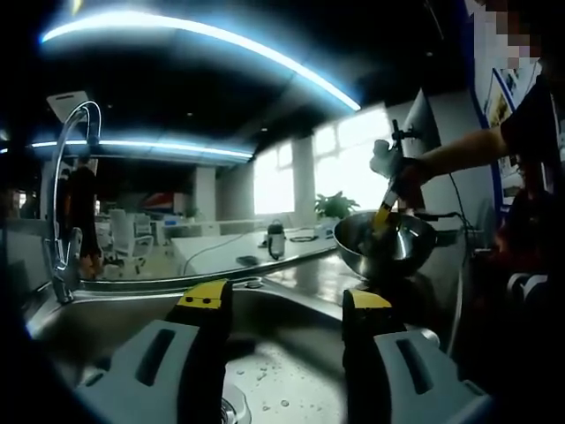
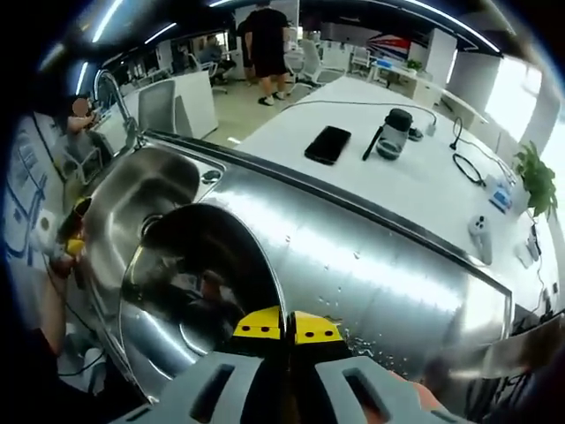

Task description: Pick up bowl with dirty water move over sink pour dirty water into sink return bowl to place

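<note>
1. Bowl (image 2: 190,291), a shiny steel one, sits right in front of your right gripper (image 2: 288,329) in the right gripper view, over the steel counter (image 2: 371,256) just beside the sink (image 2: 141,190). Whether it rests on the counter or hangs above it, you cannot tell.
2. Your right gripper's yellow-tipped jaws are pressed together with no visible gap, pinching the bowl's near rim.
3. In the left gripper view the same bowl (image 1: 385,243) appears to the right above the counter edge, with your right gripper (image 1: 388,208) coming down onto its rim from your outstretched arm (image 1: 459,150).
4. No water can be made out inside the bowl in either view; the inner wall mirrors the room.
5. Your left gripper (image 1: 282,314) has its jaws spread wide apart, holding nothing and touching nothing. It points into the sink basin (image 1: 282,371), where droplets speckle the steel and the drain (image 1: 229,411) sits between the jaws at the bottom.
6. A curved faucet (image 1: 66,177) rises at the sink's far left in the left gripper view.
7. Beyond the counter, in the right gripper view, a white table (image 2: 415,168) carries a black phone (image 2: 327,144), a dark-lidded jar (image 2: 393,132) and cables.
8. A potted plant (image 2: 537,181) stands at the right edge, and a person (image 2: 265,44) in dark clothes stands farther back.
</note>
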### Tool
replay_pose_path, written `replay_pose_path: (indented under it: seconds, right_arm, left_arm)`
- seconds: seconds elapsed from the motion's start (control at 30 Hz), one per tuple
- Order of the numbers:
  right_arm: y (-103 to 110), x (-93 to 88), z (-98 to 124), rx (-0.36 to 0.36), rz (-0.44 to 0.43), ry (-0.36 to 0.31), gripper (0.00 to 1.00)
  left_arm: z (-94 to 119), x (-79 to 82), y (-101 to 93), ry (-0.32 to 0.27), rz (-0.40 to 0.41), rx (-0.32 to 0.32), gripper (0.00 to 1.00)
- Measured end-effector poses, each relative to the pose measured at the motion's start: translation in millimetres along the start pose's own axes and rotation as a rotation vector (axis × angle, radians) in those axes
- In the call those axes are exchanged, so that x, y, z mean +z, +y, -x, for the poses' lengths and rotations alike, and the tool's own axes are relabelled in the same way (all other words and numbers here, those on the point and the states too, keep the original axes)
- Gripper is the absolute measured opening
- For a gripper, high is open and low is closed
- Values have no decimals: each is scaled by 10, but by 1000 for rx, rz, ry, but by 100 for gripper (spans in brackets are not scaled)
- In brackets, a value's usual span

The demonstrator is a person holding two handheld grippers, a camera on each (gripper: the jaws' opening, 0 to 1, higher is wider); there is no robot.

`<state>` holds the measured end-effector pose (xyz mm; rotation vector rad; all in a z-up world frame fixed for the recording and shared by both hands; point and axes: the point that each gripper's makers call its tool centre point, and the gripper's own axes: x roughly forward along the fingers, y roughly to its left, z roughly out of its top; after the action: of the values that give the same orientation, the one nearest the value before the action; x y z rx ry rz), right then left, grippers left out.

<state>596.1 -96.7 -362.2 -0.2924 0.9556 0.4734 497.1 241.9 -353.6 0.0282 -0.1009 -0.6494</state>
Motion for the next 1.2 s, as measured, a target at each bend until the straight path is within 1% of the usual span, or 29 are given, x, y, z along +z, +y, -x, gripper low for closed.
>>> replay_pose_path:
  seconds: [0.23, 0.27, 0.3, 0.37, 0.67, 0.87, 1.07, 1.13, 1.2]
  right_arm:
    - [24, 56, 12, -5, 20, 2, 0]
    - [41, 84, 18, 7, 23, -9, 0]
    - [51, 86, 23, 14, 16, -5, 0]
    - [43, 99, 18, -4, 25, -12, 0]
    - [92, 179, 42, -5, 31, -22, 0]
    - [156, 323, 95, -10, 44, -46, 0]
    - [210, 536, 156, -18, 62, -73, 0]
    - [282, 559, 175, -16, 66, -80, 0]
    - [316, 633, 174, -13, 71, -91, 0]
  left_arm:
    - [-1, 2, -6, -1, -3, -2, 49]
    - [0, 3, -5, -1, -3, -2, 49]
    - [0, 5, -5, -2, -4, -2, 49]
    - [0, 5, -3, -2, -6, -2, 49]
    - [-1, 12, -9, -5, -9, -7, 49]
    - [1, 11, -22, -5, -11, -10, 49]
    - [4, 15, -32, -8, -13, -13, 49]
    - [4, 16, -29, -9, -14, -13, 49]
    - [6, 22, -26, -12, -12, -10, 49]
